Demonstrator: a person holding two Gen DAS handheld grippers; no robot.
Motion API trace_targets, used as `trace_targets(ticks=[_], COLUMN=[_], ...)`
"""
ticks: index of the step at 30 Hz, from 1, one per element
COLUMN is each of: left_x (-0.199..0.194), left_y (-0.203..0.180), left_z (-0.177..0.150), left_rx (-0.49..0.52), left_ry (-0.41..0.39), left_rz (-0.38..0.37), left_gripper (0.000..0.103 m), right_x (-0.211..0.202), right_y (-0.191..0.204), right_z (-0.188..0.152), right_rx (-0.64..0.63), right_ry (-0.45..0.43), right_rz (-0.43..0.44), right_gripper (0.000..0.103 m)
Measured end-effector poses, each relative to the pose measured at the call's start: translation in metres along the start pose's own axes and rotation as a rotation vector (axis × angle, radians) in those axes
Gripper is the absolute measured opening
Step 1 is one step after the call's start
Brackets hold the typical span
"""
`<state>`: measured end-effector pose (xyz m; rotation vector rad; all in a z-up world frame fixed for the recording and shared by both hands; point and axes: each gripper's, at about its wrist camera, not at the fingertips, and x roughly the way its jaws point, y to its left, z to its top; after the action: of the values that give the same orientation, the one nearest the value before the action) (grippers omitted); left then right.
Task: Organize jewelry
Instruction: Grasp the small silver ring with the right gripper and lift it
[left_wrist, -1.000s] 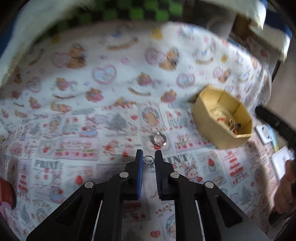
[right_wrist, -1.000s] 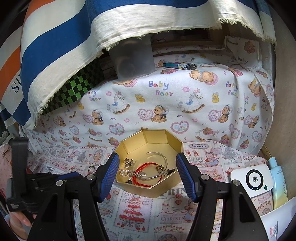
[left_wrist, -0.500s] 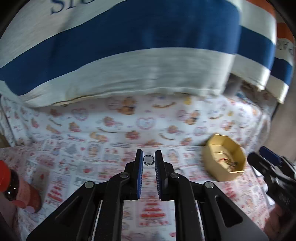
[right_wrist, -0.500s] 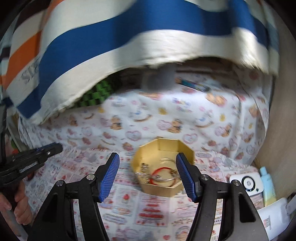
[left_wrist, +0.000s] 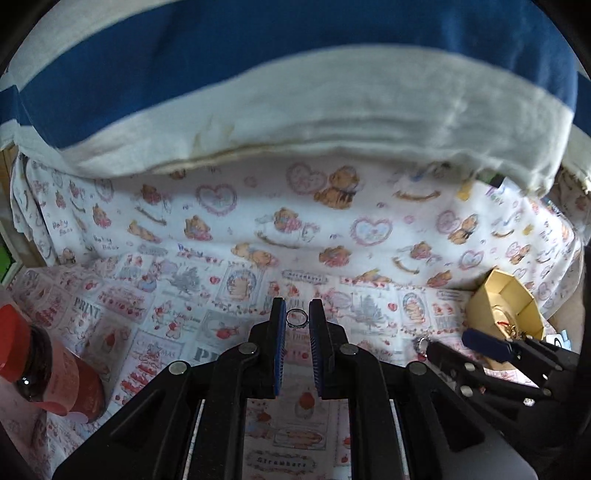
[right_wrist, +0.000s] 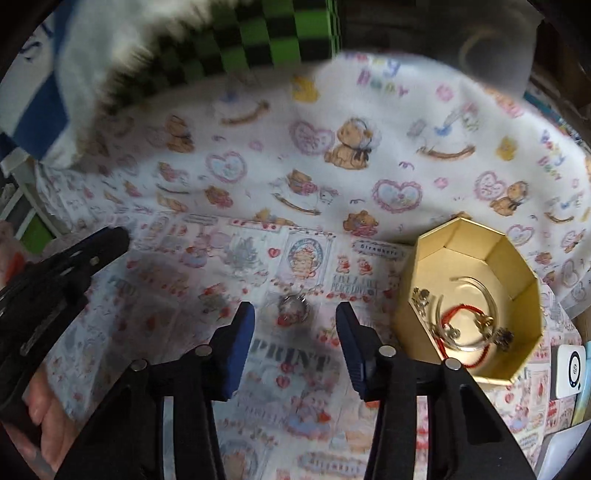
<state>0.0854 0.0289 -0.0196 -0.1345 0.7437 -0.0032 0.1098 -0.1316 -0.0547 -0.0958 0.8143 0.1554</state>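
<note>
1. The left gripper (left_wrist: 297, 320) is pinched on a small silver ring (left_wrist: 297, 318), which sits upright between the blue pads (left_wrist: 280, 332) right at the tips, lifted clear of the printed cloth (left_wrist: 207, 295).

2. The right gripper (right_wrist: 295, 325) stands wide apart with nothing between its blue pads (right_wrist: 242, 339); it hangs above the cloth (right_wrist: 295, 221).

3. A second piece of silver jewelry (right_wrist: 293, 306) lies on the cloth just ahead of the gap between the right gripper's fingers. It is blurred, so I cannot tell exactly what kind of piece it is. From the left wrist camera it shows as a small glint (left_wrist: 421, 342) by the tip of the right gripper (left_wrist: 454, 343).

4. The gold octagonal box (right_wrist: 406, 295) is just right of that silver piece, on the same cloth. It is open at the top and holds a clear bangle (right_wrist: 476, 317), a red cord (right_wrist: 448, 314) and a few small metal bits, all tangled together at the bottom.

5. Right of the gold box, close to its lower corner, lies a white device with a round dark ring on its face (right_wrist: 569, 369).

6. Far left of the gold box, at the other end of the cloth, stands a dark bottle with a red cap and red label (left_wrist: 48, 373).

7. Behind the gold box a blue-and-white striped cloth (left_wrist: 295, 92) hangs over the back of the table, and a green-and-black checkered thing (right_wrist: 266, 33) shows beneath it.

8. The person's left hand (right_wrist: 44, 417) is visible at the lower left, around the left gripper's black body (right_wrist: 55, 280).
</note>
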Motion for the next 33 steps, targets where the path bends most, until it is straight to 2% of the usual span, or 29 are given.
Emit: trace_targets(ticks=[3,5,10,15,16,18,21,25,33], left_x=[0.003,0.002,-0.009,-0.043,-0.05,-0.066,-0.079,-0.087,-0.09], left_y=[0.001,-0.001,-0.005,-0.019,-0.02,-0.022,-0.02,-0.016,-0.02], left_z=[-0.001,-0.001,-0.001,0.001,0.001,0.0,0.001,0.004,0.0], left_rx=[-0.023,-0.017,0.005,0.062,0.064,0.068,0.05,0.037,0.055], left_ry=[0.036,0.032,0.0,-0.107,-0.139,-0.217,-0.268,-0.296,-0.322], left_rz=[-0.031,-0.04,-0.032,-0.021,-0.008,0.003,-0.022,-0.043,-0.052], left_gripper=[0.012,0.012,0.012,0.012,0.012,0.012,0.012,0.012,0.012], right_x=[0.012,0.017,0.025,0.025,0.024,0.025,0.025,0.009,-0.052], right_y=[0.003,0.01,0.014,0.019,0.019,0.02,0.02,0.014,0.01], right_z=[0.0,0.0,0.0,-0.002,-0.003,-0.005,-0.008,-0.014,-0.038], right_rx=[-0.009,-0.042,-0.039,-0.061,-0.063,-0.065,-0.052,-0.049,-0.09], right_ry=[0.015,0.015,0.02,0.008,0.006,-0.004,-0.011,-0.043,-0.188], right_rz=[-0.022,-0.055,-0.055,-0.063,-0.063,-0.057,-0.048,-0.018,0.039], right_gripper=[0.043,0.043,0.035,0.029,0.022,0.022,0.022,0.022,0.022])
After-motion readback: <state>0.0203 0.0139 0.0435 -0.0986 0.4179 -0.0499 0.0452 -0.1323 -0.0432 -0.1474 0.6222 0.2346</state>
